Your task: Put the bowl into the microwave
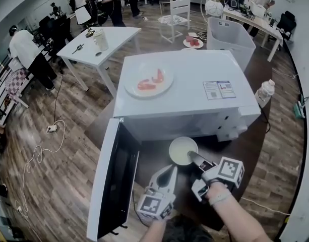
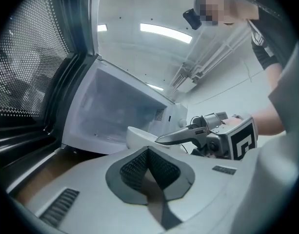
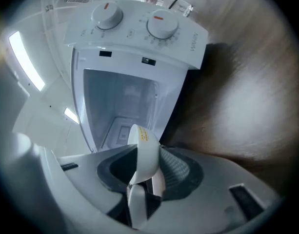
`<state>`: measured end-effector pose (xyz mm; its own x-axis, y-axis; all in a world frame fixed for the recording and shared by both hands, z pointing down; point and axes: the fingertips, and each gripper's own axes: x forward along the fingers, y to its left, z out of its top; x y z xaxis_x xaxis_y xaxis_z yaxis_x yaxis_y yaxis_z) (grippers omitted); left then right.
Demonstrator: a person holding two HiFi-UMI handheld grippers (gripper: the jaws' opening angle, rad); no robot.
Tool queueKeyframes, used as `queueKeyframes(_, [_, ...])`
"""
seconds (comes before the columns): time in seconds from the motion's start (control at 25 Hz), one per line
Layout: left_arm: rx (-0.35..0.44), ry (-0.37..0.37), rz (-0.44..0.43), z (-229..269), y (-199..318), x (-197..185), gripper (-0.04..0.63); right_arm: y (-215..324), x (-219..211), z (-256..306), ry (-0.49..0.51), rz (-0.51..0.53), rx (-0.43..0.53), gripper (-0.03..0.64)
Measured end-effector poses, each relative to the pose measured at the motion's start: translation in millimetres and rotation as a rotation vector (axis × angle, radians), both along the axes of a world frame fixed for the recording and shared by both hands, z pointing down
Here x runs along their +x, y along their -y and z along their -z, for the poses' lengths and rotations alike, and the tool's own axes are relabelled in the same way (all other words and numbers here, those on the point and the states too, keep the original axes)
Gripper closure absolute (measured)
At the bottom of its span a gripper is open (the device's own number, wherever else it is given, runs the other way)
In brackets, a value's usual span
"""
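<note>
Right hand-held gripper (image 1: 191, 157) pinches the bowl (image 1: 180, 149) by its rim so I can slide it straight into the open microwave (image 1: 194, 112); my left hand-held gripper (image 1: 171, 169), pressed together and empty, waits aside.

White plate (image 1: 148, 81) with red food pieces (image 1: 150, 80): on the microwave (image 1: 194, 92) top, near its left edge. White bottle (image 1: 265, 92): by the right edge of the dark table (image 1: 247, 147). Behind: second white table (image 1: 111, 37) bearing a pale cup (image 1: 100, 40); white chair (image 1: 176, 14); white bin (image 1: 231, 36); small plate (image 1: 193, 42) on the wooden floor (image 1: 68, 185). White cable (image 1: 39, 151): looped on the floor at left.
</note>
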<state>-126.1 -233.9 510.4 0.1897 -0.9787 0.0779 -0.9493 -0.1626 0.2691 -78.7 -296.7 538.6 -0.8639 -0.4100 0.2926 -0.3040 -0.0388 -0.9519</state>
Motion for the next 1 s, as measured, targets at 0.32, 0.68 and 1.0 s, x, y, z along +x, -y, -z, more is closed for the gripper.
queueKeyframes(0.32, [0.022, -0.039, 0.02, 3, 18, -12, 0.594, 23, -24, 5, 0.003, -0.021, 0.027, 0.483])
queueKeyframes(0.68, [0.024, -0.055, 0.015, 7, 39, -23, 0.594, 46, -42, 10, -0.034, -0.027, 0.085, 0.483])
queueKeyframes(1.0, [0.043, -0.063, 0.008, 13, 56, -34, 0.594, 58, -53, 8, -0.049, -0.033, 0.071, 0.483])
